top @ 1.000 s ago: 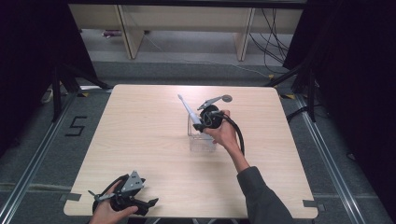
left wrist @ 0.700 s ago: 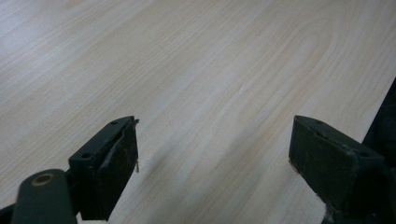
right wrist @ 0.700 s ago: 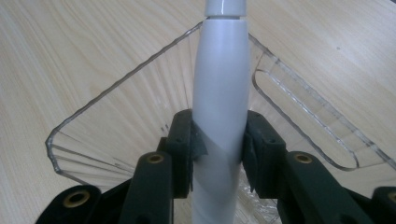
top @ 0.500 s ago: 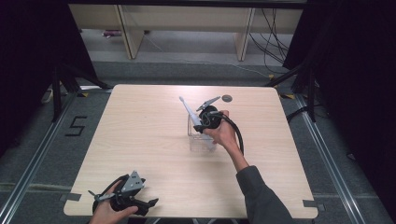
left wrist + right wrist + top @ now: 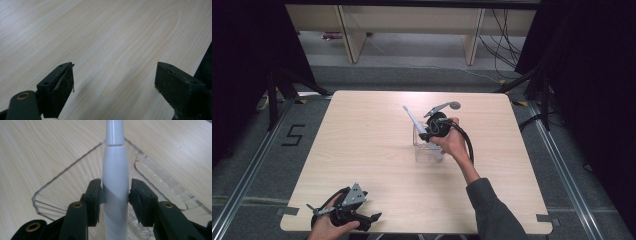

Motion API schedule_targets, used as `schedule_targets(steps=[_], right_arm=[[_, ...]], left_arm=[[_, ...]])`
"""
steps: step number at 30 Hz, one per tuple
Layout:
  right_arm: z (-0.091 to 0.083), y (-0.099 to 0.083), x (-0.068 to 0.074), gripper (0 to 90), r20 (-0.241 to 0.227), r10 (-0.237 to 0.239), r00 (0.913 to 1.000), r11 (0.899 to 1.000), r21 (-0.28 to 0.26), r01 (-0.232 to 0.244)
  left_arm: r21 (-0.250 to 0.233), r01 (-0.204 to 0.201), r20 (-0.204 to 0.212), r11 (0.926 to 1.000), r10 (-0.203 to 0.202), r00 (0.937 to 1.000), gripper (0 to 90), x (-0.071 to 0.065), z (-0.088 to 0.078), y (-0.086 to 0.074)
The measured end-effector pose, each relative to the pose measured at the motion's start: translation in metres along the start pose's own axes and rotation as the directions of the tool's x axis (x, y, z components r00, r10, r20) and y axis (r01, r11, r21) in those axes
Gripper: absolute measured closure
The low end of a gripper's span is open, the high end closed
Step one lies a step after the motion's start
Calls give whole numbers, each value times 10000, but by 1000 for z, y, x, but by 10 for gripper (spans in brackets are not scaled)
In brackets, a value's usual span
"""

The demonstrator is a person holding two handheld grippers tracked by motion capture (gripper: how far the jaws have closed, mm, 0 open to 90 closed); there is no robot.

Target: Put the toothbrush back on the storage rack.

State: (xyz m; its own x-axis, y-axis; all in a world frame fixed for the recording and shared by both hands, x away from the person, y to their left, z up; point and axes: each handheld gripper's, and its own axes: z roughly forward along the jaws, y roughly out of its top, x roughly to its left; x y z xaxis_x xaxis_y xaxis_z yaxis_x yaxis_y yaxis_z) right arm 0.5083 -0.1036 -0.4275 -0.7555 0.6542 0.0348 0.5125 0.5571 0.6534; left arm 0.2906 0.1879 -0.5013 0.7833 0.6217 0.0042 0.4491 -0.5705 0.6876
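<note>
Right tongs (image 5: 115, 195) have just been opening, jaws barely off the white plastic electric toothbrush (image 5: 115, 180) between them, at 12 o'clock in the clear acrylic box (image 5: 62, 177); withdraw straight. Left tongs (image 5: 113, 82) wide, empty.

Both hand-held grippers are black: the left gripper (image 5: 343, 212) carries a grey three-cornered plate, the right gripper (image 5: 435, 128) trails a thick black cable. Brass-coloured rivets pin the jaws. The right forearm wears a dark grey sleeve (image 5: 494, 215).

In the right gripper view the white toothbrush (image 5: 115, 182) is cut off by the top and bottom edges, its head and base unseen, while the clear box (image 5: 62, 185) runs out below behind the right claw (image 5: 115, 200), its floor too faint to tell.
</note>
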Motion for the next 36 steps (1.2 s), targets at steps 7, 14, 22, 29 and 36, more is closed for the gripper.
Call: schedule_targets(steps=[7, 14, 22, 29, 36], right_arm=[[-17, 0, -2, 546, -38, -306, 9995, 9973, -663, 303], [-28, -4, -1, 509, -58, -303, 9995, 9953, -921, 296], [-35, -9, 2, 462, -50, -240, 9997, 9912, -1304, 231], [-45, -11, 3, 436, -78, -100, 9999, 9884, -1514, 87], [-51, -13, 4, 423, -75, -196, 9998, 9875, -1566, 182]], left_arm=[[-48, 2, -27, 10000, -2, 10000, 151, 0, 0, 0], [-51, 6, -58, 10000, -6, 10000, 151, 0, 0, 0], [-60, 19, -58, 10000, -19, 10000, 151, 0, -1, 0], [-102, 52, -43, 9999, -53, 10000, 151, 0, -1, 0], [-114, 71, -30, 9999, -71, 10000, 151, -1, -1, 0]])
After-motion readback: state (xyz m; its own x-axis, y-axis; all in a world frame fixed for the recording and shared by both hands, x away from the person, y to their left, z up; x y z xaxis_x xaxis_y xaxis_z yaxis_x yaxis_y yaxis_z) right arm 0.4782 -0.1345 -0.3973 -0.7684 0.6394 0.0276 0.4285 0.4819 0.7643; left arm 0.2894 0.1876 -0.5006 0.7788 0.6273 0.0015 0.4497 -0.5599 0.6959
